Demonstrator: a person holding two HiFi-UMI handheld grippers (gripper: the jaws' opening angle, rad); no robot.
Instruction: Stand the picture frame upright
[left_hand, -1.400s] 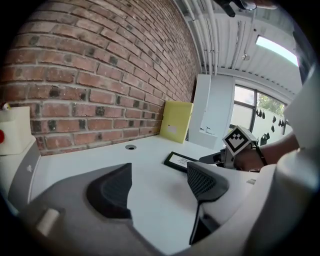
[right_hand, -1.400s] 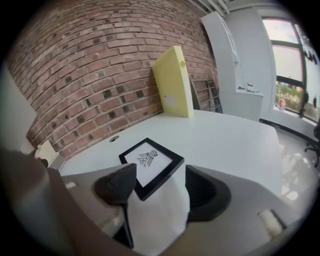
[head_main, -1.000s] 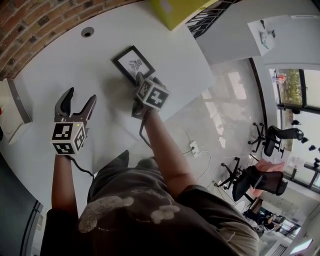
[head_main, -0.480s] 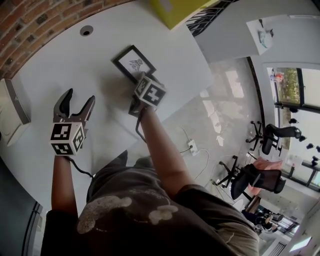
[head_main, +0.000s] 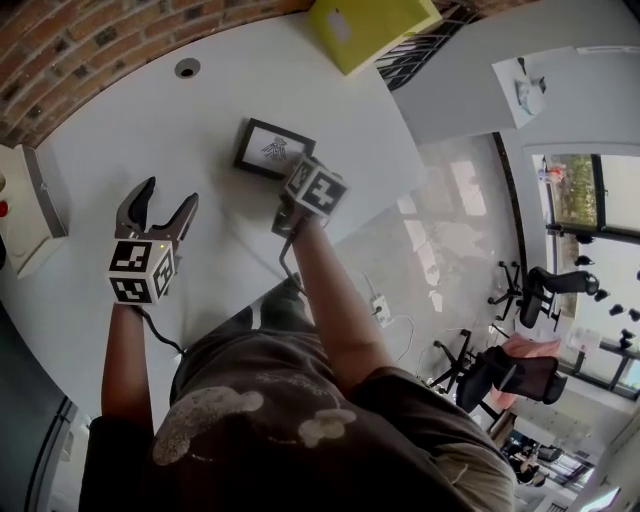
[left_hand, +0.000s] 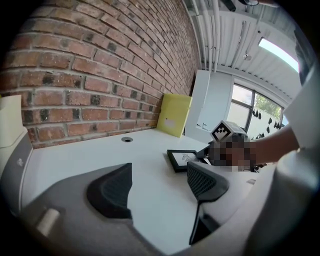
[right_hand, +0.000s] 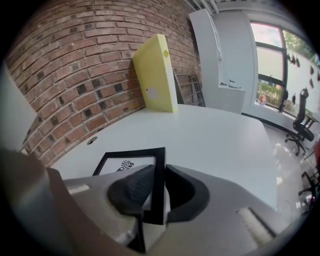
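The right gripper (right_hand: 157, 187), wide a second ago, is closing its jaws on the right border of the black rectangular picture frame (head_main: 272, 148), which has turned a little. The raising can probably begin now (my judgement). The frame lies nearly flat, just before the yellow cardboard folder (head_main: 370, 25), and shows a small dark drawing. The left gripper (head_main: 165, 195) hangs wide and empty, farther from the folder.

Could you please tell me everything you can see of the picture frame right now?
The frame is small and rectangular, with a plain black border, a white mat and a small dark drawing at its middle. It lies face up, not yet upright, on the white table. The right gripper has one side edge between its fingers, which are closing on it. Nothing else touches it.
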